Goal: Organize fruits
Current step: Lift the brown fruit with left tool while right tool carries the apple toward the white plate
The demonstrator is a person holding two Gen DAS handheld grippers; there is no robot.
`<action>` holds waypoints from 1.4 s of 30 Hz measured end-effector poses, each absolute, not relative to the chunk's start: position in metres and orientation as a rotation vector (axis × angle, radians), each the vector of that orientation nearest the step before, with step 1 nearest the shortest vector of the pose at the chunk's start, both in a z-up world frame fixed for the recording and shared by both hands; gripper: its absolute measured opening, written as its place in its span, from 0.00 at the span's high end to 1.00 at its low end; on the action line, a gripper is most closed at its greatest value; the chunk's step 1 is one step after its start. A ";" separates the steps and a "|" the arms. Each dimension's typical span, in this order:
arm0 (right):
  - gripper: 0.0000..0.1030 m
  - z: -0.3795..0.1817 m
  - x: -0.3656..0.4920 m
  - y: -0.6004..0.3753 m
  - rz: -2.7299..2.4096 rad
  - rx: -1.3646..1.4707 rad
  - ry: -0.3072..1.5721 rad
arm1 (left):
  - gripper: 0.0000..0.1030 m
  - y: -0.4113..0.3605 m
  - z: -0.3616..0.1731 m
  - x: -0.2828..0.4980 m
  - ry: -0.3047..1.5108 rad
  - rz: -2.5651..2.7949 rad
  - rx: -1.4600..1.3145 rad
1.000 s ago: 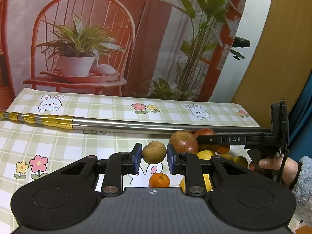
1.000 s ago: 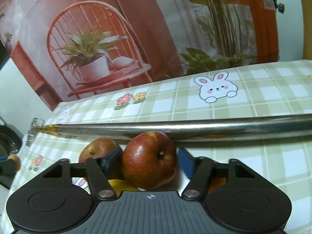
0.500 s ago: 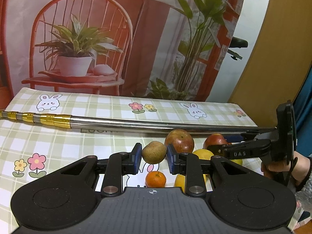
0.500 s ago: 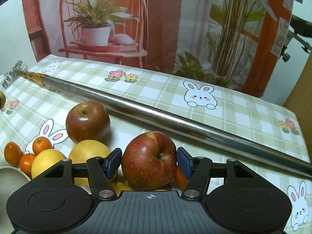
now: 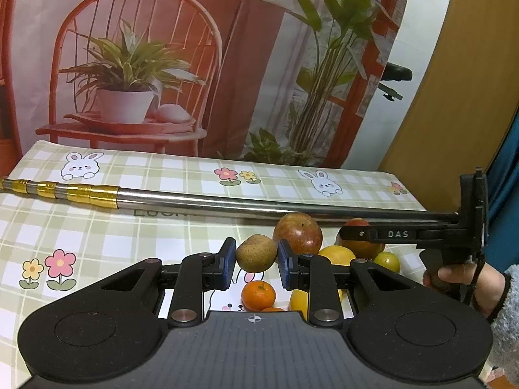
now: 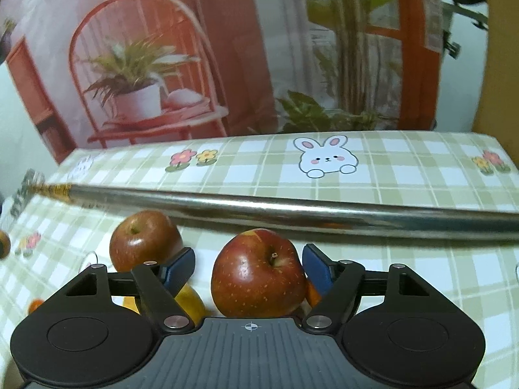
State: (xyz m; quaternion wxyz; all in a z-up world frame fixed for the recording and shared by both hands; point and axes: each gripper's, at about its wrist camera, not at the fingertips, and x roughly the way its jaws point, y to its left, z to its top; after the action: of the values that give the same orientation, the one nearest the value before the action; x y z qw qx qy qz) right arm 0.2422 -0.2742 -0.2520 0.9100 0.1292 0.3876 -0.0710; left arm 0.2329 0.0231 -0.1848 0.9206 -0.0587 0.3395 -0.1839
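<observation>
On a bench spread with a green-checked cloth of rabbits and flowers, the left gripper pinches a small brown russet fruit between its blue-padded fingers, holding it clear above the cloth and above a mandarin lying below. The right gripper brackets a red apple: its fingers have just been spreading, the left pad standing clear of the skin, while the right pad looks close to or just touching it, though motion blur makes that hard to call. The apple sits at the near edge of a loose cluster of fruit, with a second red apple just to its left and yellow citrus close by. A long steel telescopic pole with gold bands lies across the bench behind the fruit. A person's hand, cuffed in a fuzzy grey sleeve, grips the right tool's handle.
</observation>
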 end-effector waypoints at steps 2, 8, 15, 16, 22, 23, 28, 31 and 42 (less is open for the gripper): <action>0.33 -0.251 0.239 -0.277 -0.160 0.309 0.788 | 0.72 0.023 -0.185 0.233 0.699 -0.377 -0.124; 0.39 -0.251 0.225 -0.279 -0.208 0.377 0.793 | 0.72 0.022 -0.186 0.235 0.704 -0.374 -0.127; 0.42 -0.267 0.228 -0.282 -0.227 0.415 0.823 | 0.72 0.022 -0.185 0.232 0.705 -0.378 -0.125; 0.43 -0.268 0.228 -0.282 -0.233 0.415 0.821 | 0.72 0.022 -0.185 0.233 0.708 -0.378 -0.127; 0.44 -0.268 0.229 -0.281 -0.236 0.399 0.804 | 0.72 0.024 -0.183 0.229 0.710 -0.378 -0.121; 0.44 -0.267 0.227 -0.280 -0.239 0.393 0.801 | 0.72 0.024 -0.182 0.227 0.709 -0.378 -0.120; 0.44 -0.254 0.213 -0.264 -0.245 0.280 0.762 | 0.72 0.027 -0.180 0.215 0.717 -0.380 -0.118; 0.44 -0.242 0.201 -0.252 -0.222 0.225 0.727 | 0.72 0.029 -0.180 0.205 0.723 -0.375 -0.125; 0.44 -0.209 0.141 -0.204 -0.113 0.242 0.668 | 0.72 0.040 -0.182 0.156 0.729 -0.345 -0.135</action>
State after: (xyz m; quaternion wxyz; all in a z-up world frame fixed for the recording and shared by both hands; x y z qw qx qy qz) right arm 0.1410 -0.2044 -0.2088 0.9361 0.1186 0.3266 -0.0551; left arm 0.1564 0.0401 -0.1821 0.9176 -0.0655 0.3545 -0.1676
